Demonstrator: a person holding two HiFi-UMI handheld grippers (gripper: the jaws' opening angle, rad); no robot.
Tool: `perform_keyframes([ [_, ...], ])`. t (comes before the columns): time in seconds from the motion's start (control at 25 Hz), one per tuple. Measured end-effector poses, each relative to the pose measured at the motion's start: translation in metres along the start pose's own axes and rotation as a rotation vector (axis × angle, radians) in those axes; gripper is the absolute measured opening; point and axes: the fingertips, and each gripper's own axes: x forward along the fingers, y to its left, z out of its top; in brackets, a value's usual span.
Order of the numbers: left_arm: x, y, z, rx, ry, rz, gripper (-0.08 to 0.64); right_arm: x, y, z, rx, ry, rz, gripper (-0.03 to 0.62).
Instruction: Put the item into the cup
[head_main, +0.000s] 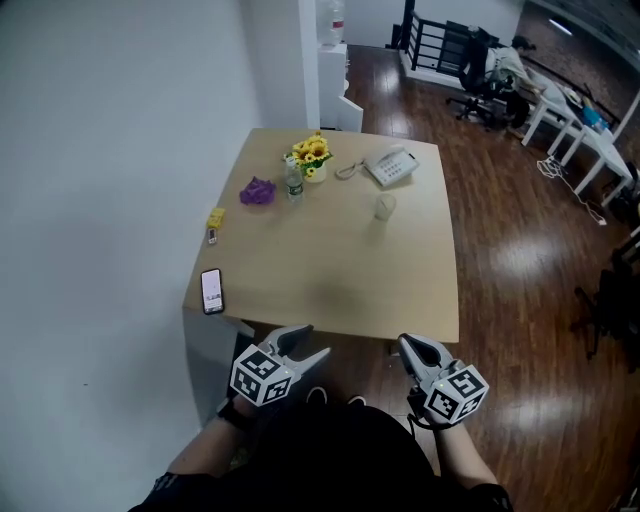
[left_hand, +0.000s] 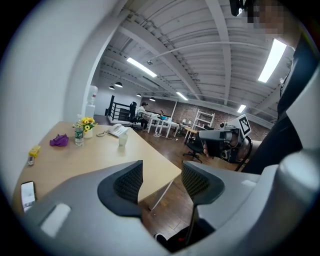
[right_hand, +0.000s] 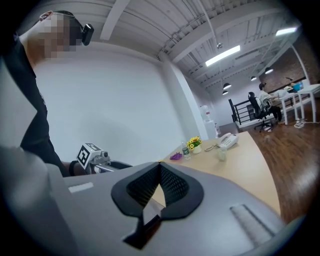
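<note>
No grasp has been made yet. The left gripper is held wide and empty, and the right gripper is closed on nothing. Both are at the counter's near edge. The cup stands well apart at 12 o'clock. The small yellow item, probably the one meant, lies at 11 o'clock, so a long forward reach is called for.

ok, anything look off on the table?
Nothing spilled or tipped: the cup and bottle stand upright. The only thing of note is the smartphone, which lies right at the near left corner of the table.

Tan table — yellow flowers — whitish cup
</note>
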Motion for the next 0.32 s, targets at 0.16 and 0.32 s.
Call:
perform_keyframes([
  [0.16,-0.018,0.007,0.000,0.007,-0.024,0.009,0.239,-0.003,0.006,0.000,-0.004,-0.005,-0.030,0.008],
  [0.32,-0.032,0.014,-0.002,0.013,-0.040,0.023,0.239,-0.004,0.012,-0.001,0.015,-0.017,-0.050,0.008],
])
